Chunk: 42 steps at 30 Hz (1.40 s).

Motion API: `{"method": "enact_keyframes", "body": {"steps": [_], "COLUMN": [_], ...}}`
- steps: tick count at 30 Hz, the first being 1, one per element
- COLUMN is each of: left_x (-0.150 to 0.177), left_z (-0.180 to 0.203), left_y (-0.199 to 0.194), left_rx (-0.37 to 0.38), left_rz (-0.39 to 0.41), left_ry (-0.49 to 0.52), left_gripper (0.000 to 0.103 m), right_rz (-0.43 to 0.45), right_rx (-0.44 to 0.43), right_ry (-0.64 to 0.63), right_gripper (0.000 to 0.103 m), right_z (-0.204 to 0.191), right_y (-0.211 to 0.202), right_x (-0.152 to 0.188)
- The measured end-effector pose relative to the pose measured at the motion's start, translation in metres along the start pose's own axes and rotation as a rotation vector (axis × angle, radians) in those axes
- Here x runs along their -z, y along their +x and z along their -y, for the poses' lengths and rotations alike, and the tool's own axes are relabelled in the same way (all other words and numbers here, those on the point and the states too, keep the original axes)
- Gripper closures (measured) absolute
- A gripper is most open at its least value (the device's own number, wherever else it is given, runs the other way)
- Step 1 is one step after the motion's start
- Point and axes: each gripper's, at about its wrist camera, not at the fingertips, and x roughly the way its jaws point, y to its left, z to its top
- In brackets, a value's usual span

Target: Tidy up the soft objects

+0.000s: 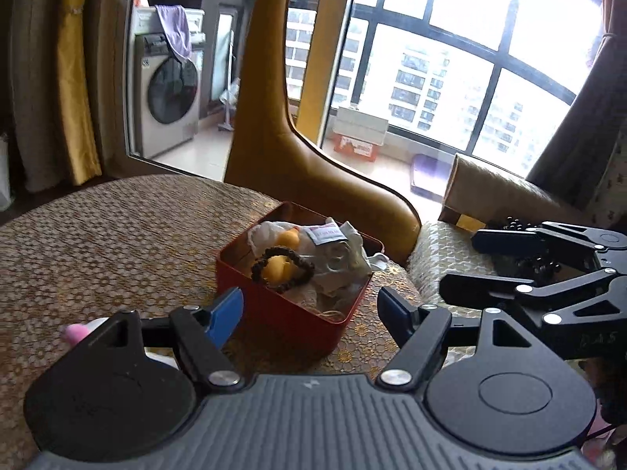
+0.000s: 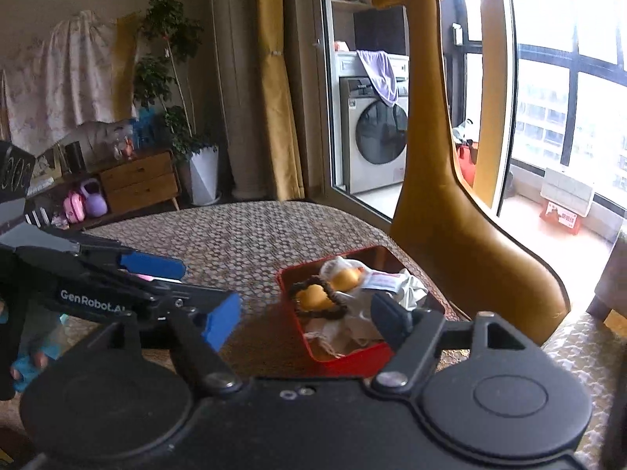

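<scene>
Ahead, between the spread fingers of the left gripper (image 1: 309, 311), a red tin (image 1: 274, 293) is seen, filled with cloths (image 1: 345, 258) and beads (image 1: 282, 270). Right gripper (image 2: 305, 319) is likewise held spread, empty, over the tin's near edge.

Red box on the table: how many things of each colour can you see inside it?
Inside the red box:
Yellow soft lumps: 2, one at the back and one nearer.
Dark bead bracelet: 1, looped around the nearer yellow lump.
White crumpled bags: a heap, counted as 1, since I cannot tell them apart.
White packet with red print: 1.
Total: 5.
</scene>
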Motion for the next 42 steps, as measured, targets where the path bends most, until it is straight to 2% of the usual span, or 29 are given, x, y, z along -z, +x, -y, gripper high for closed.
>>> {"method": "enact_keyframes", "body": {"steps": [2,9,13,20,23,31,42], "left_x": [0.004,0.019,0.029,0.046,0.054,0.068,0.073], "left_z": [0.002,0.007,0.008,0.010,0.012,0.016,0.019], "left_y": [-0.013,-0.053,-0.072,-0.095,-0.102,-0.119,-0.126], "left_rx": [-0.019,-0.080,-0.088,-0.088,-0.110,-0.109,-0.101], "left_rz": [0.014,0.070,0.101,0.132,0.151,0.189,0.215], "left_ry": [0.008,0.037,0.034,0.039,0.044,0.033,0.011], "left_gripper": [0.020,0.017,0.003,0.003,0.003,0.003,0.003], "right_rz": [0.014,0.065,0.101,0.159,0.175,0.213,0.252], "right_rx": [-0.001,0.007,0.013,0.018,0.019,0.016,0.056], "right_ry": [-0.005,-0.036,-0.067,-0.091,-0.083,-0.020,0.022], "right_gripper": [0.024,0.017,0.012,0.000,0.000,0.000,0.000], "right_z": [-0.007,-0.030,-0.046,-0.063,-0.065,-0.064,-0.061], "right_y": [-0.009,-0.034,-0.045,-0.059,-0.063,-0.073,-0.081], "right_x": [0.002,0.010,0.017,0.025,0.028,0.040,0.048]}}
